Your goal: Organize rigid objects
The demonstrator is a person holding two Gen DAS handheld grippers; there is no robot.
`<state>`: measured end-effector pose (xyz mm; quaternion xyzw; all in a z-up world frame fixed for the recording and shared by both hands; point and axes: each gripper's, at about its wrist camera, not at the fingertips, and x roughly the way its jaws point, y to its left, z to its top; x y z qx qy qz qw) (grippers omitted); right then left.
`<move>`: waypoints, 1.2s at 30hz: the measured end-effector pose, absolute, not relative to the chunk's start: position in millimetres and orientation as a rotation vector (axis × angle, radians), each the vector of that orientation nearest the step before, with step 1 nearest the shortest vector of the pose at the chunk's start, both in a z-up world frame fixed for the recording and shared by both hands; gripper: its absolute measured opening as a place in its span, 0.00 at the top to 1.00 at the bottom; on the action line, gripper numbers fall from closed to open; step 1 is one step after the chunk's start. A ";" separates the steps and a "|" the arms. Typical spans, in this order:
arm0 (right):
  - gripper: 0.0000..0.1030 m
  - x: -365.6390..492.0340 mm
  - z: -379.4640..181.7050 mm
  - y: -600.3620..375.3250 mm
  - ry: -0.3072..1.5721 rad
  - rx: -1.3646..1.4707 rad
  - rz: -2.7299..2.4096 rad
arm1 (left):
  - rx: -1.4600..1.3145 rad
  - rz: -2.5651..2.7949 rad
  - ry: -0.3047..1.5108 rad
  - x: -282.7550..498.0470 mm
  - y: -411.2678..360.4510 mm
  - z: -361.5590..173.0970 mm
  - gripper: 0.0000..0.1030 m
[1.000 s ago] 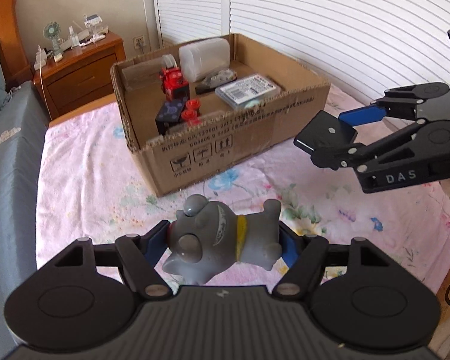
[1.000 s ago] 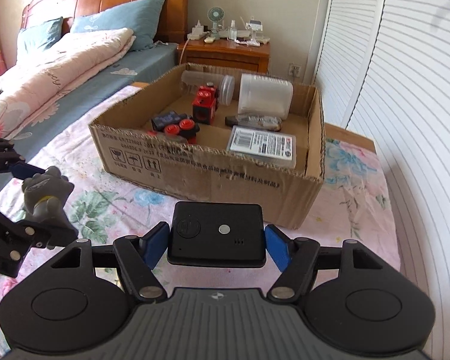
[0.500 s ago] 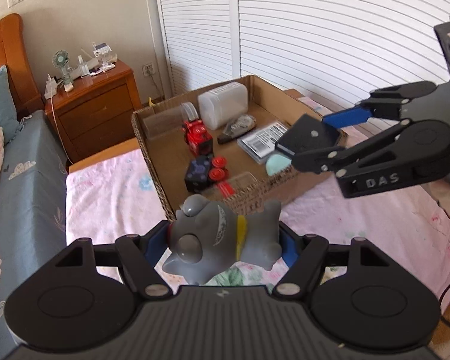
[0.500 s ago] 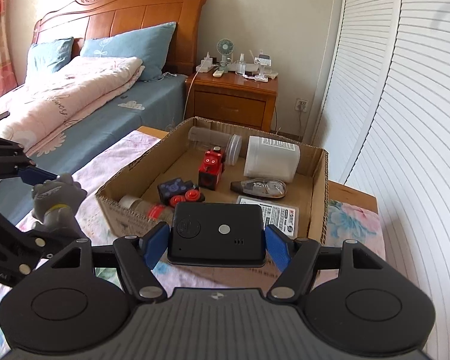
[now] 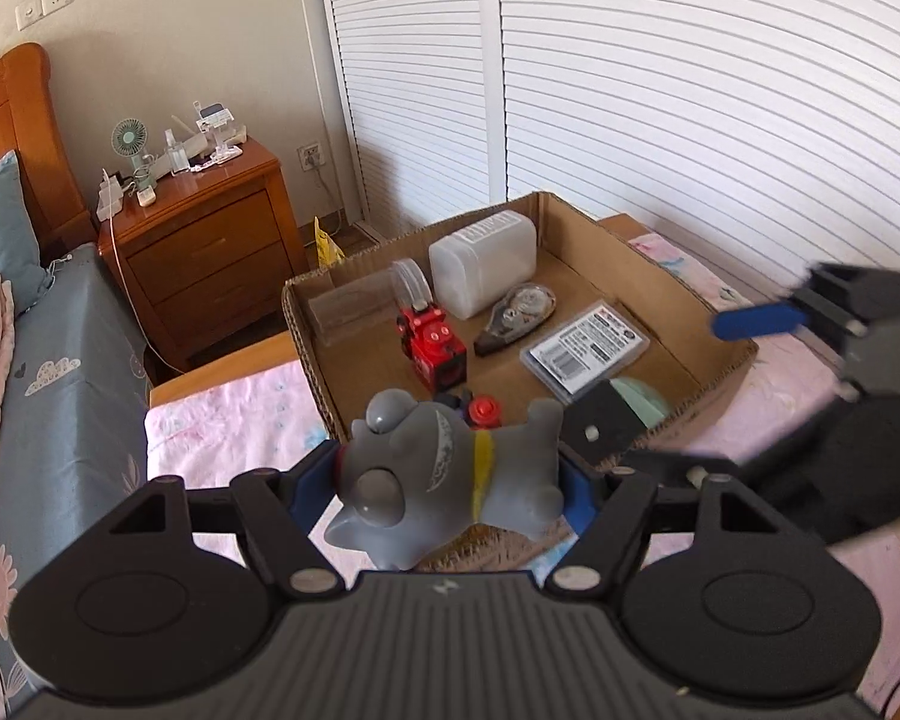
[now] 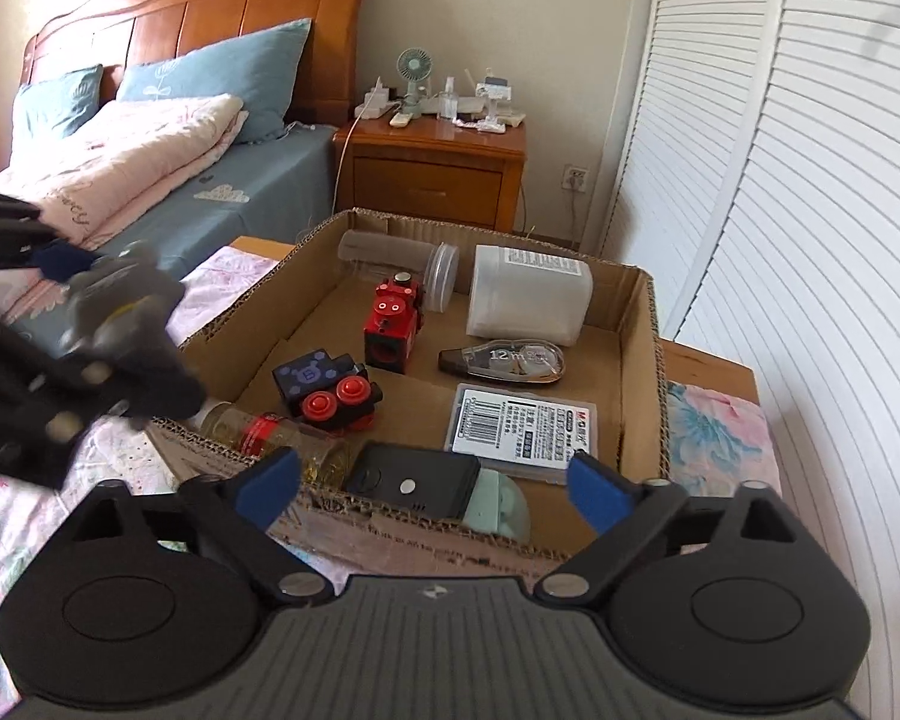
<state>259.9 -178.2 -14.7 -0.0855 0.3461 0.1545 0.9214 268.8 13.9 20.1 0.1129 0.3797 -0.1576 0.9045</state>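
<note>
My left gripper (image 5: 450,480) is shut on a grey rubber animal toy (image 5: 444,474) and holds it over the near wall of the cardboard box (image 5: 582,222). My right gripper (image 6: 435,483) is open and empty just above the box's near wall (image 6: 426,531). The black device (image 6: 414,480) lies free inside the box at its near edge, partly on a mint-green object (image 6: 504,504). It also shows in the left wrist view (image 5: 603,429). The left gripper with the toy (image 6: 120,294) appears blurred at the left of the right wrist view.
The box holds a red toy robot (image 6: 393,324), a dark toy train (image 6: 327,387), a white jar (image 6: 528,300), a clear tube (image 6: 390,258), a correction tape (image 6: 504,360), a labelled case (image 6: 525,423) and a small bottle (image 6: 258,429). A wooden nightstand (image 6: 432,162) stands behind; shutter doors at right.
My right gripper has opened and let go of the black device, which now lies in the box. Both grippers moved forward over the box; the left still holds the toy.
</note>
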 end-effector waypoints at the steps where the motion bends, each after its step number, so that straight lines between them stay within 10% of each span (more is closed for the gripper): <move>1: 0.00 253.7 -12.8 -179.7 0.703 -0.168 0.315 | 0.232 -0.327 0.787 274.1 13.0 20.4 0.29; 13: 0.00 218.1 3.8 -200.0 0.671 -0.068 0.295 | 0.260 -0.307 0.833 347.0 -3.5 4.6 0.28; 17: 0.00 215.1 6.1 -202.4 0.667 -0.073 0.283 | 0.235 -0.253 0.821 359.5 -1.1 1.4 0.06; 36: 0.00 200.6 7.2 -216.4 0.770 -0.022 0.093 | 0.164 -0.113 0.727 213.8 -2.5 42.0 0.03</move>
